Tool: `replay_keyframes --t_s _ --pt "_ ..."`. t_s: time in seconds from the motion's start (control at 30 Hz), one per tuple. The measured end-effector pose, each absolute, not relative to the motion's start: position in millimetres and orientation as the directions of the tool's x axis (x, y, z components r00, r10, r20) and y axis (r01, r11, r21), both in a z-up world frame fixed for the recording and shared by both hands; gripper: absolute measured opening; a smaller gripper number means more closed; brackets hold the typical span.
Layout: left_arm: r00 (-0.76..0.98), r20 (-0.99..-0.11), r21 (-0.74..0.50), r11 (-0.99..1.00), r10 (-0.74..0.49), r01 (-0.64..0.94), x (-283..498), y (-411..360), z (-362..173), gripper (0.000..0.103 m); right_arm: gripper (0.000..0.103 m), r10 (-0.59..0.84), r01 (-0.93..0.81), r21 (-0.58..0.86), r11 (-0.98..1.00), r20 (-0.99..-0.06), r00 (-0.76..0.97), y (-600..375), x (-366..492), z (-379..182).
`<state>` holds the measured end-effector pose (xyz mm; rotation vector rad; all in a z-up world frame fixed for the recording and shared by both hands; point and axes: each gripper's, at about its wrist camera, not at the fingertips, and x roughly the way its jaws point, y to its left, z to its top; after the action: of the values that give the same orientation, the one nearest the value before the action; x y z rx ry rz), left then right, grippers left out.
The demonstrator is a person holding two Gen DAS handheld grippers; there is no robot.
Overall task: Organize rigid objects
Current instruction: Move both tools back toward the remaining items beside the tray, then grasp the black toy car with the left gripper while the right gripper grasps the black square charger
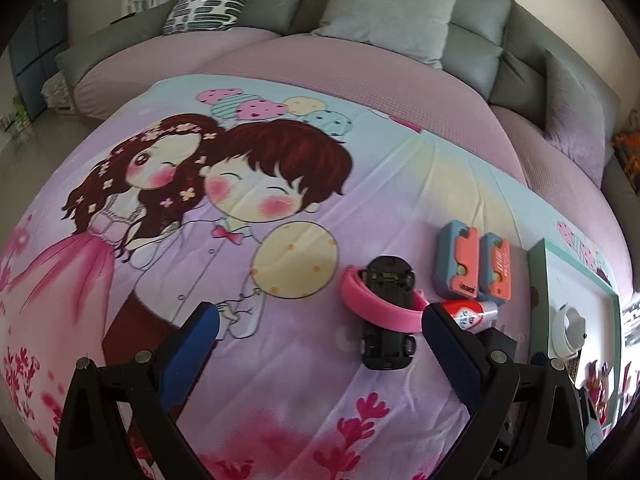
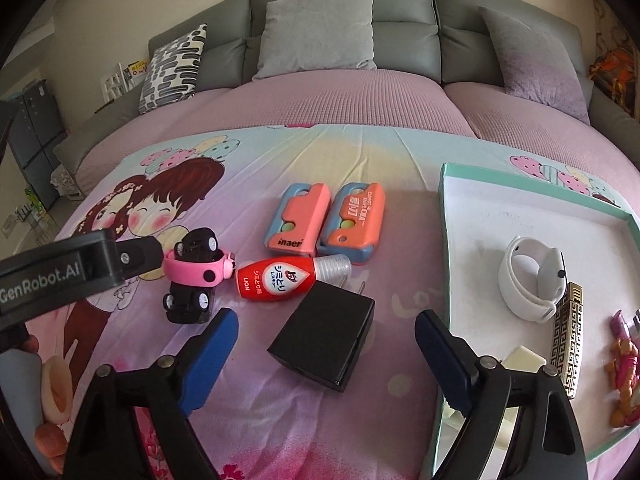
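Left wrist: left gripper (image 1: 320, 322) jaws apart, holding nothing; toy car (image 1: 390, 312) with pink band (image 1: 378, 308) at 2 o'clock, just inside the right finger.
Right wrist: right gripper (image 2: 326, 336) jaws apart; black box (image 2: 326, 340) between them, untouched; tray (image 2: 448, 184) at 2 o'clock.

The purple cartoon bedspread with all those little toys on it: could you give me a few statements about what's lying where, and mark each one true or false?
1. The pink plastic wristband is looped around the black toy car. True.
2. The white wristband lies inside the teal-rimmed white tray. True.
3. The red squeeze bottle with a clear ribbed cap stands upright. False: it lies on its side.
4. The right gripper is clamped on the black rectangular box. False: its fingers are spread open with the box between them, not touching it.
5. The two orange-and-blue plastic cases lie side by side on the bedspread. True.
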<state>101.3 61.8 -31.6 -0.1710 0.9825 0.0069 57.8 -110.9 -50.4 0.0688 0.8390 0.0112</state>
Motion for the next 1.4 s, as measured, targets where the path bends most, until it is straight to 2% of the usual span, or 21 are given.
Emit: replay_keyframes --t_s 0.13,0.27,0.33,0.77,0.83,0.9,1.0,1.03,1.07,1.1,1.2,1.4 --pt "0.540 -0.834 -0.159 0.986 -0.112 -0.042 104 53 -37 0.101 0.081 0.023 0.014 0.043 0.999 -0.745 0.667 -109 58 -52" --pt "0.528 -0.843 -0.128 0.992 -0.100 -0.018 107 44 -42 0.101 0.078 0.044 0.003 0.060 0.998 -0.758 0.651 -110 59 -55" --pt "0.525 -0.846 -0.116 0.993 -0.093 -0.011 109 42 -45 0.101 0.072 0.040 0.012 0.062 0.998 -0.763 0.645 -111 60 -57" --pt "0.520 -0.852 -0.049 0.998 -0.066 0.045 118 25 -59 0.100 0.072 0.029 0.002 0.039 0.999 -0.763 0.645 -109 63 -58" --pt "0.516 -0.853 -0.062 0.997 -0.081 0.054 118 24 -61 0.094 0.072 0.026 0.002 0.035 0.999 -0.764 0.645 -109 63 -58" --pt "0.516 -0.850 -0.092 0.994 -0.107 0.055 119 26 -60 0.081 0.072 0.022 0.000 0.028 1.000 -0.764 0.644 -108 64 -59" --pt "0.528 -0.844 -0.077 0.995 -0.098 0.063 118 24 -58 0.078 0.072 0.012 -0.004 0.012 1.000 -0.765 0.644 -105 64 -60" --pt "0.529 -0.843 -0.074 0.995 -0.100 0.071 118 22 -58 0.075 0.071 0.012 -0.005 0.011 1.000 -0.765 0.644 -105 64 -61" --pt "0.527 -0.842 -0.083 0.993 -0.114 0.081 118 22 -58 0.065 0.069 0.019 -0.008 0.018 1.000 -0.768 0.641 -105 65 -61" --pt "0.526 -0.842 -0.091 0.992 -0.123 0.087 118 21 -57 0.063 0.064 0.036 -0.008 0.040 0.999 -0.774 0.632 -107 66 -63" --pt "0.529 -0.840 -0.076 0.992 -0.116 0.097 118 20 -57 0.063 0.058 0.030 0.001 0.040 0.999 -0.774 0.633 -108 66 -63" --pt "0.548 -0.826 -0.092 0.991 -0.130 0.096 117 24 -52 0.063 0.057 0.040 0.000 0.052 0.999 -0.775 0.630 -110 65 -62"
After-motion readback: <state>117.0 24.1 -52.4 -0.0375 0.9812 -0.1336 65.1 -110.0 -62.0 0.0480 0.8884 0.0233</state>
